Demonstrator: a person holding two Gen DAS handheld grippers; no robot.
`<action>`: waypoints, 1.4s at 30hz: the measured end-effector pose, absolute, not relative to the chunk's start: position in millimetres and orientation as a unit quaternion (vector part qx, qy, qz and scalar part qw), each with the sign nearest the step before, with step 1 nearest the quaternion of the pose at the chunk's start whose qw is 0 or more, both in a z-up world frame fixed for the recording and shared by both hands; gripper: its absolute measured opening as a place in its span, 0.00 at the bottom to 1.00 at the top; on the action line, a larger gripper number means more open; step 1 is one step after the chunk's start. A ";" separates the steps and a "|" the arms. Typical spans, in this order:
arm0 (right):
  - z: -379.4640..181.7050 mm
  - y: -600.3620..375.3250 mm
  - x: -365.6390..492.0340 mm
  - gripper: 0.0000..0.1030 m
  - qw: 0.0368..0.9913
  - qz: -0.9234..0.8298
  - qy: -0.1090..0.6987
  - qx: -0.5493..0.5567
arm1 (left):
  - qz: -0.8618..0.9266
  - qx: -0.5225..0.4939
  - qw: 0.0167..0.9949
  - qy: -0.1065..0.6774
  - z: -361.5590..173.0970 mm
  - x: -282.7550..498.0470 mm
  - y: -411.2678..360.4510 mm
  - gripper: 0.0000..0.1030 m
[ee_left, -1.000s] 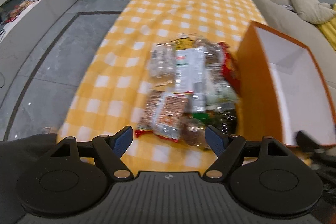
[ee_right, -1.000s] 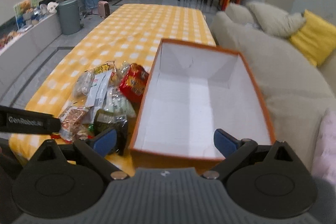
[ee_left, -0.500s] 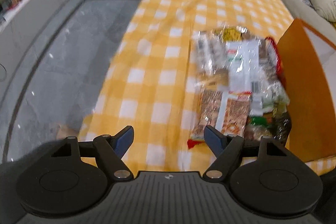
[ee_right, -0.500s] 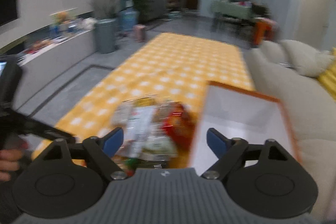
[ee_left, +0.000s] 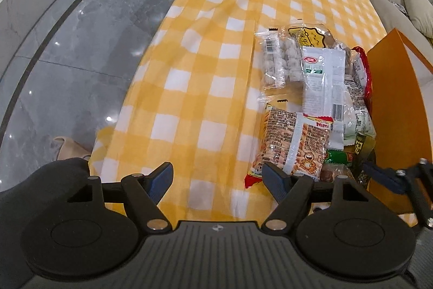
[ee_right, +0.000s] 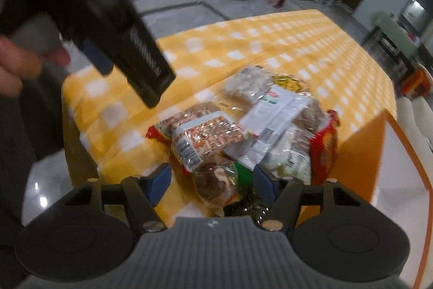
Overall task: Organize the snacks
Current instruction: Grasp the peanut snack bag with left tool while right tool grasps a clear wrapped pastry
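We are bringing both tools down to the snack pile (ee_left: 311,99), which is lying on the bench (ee_left: 211,67) just beside the orange box (ee_left: 395,110). A second ago the right tool (ee_right: 211,180) was looking into the box; now it is framing a clear brown snack bag (ee_right: 216,180), and its jaws have just been closing but are not yet pressing. The left tool (ee_left: 217,178) is hanging wide open and empty near the Mimi packet (ee_left: 292,145), which is on the pile side away from the box. The near bench edge is close to the pile; beyond the pile the bench is free.
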State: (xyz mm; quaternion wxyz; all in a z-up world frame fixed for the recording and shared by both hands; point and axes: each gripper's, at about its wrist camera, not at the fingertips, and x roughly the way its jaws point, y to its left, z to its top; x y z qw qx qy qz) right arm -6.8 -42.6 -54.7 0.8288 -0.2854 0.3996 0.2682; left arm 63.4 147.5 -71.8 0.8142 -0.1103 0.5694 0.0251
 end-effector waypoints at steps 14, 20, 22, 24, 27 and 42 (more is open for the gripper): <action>-83.8 -40.4 10.7 0.29 0.807 0.274 0.418 -0.316 | -0.019 -0.120 0.837 0.533 -56.8 65.1 135.2 0.85; -83.7 -50.9 4.9 0.28 0.821 0.281 0.396 -0.300 | -0.020 -0.128 0.826 0.549 -74.5 81.9 117.3 0.85; -83.2 -55.8 2.9 0.28 0.826 0.283 0.392 -0.288 | -0.006 -0.111 0.824 0.556 -83.4 89.3 107.5 0.85; -82.8 -59.8 1.8 0.29 0.831 0.285 0.388 -0.278 | 0.004 -0.084 0.821 0.564 -90.9 95.1 96.6 0.86; -81.4 -68.4 2.2 0.29 0.839 0.286 0.387 -0.255 | 0.004 -0.063 0.826 0.559 -95.9 98.2 85.4 0.86; -82.7 -81.0 1.4 0.29 0.848 0.297 0.383 -0.214 | 0.029 -0.048 0.834 0.548 -118.1 112.4 64.5 0.95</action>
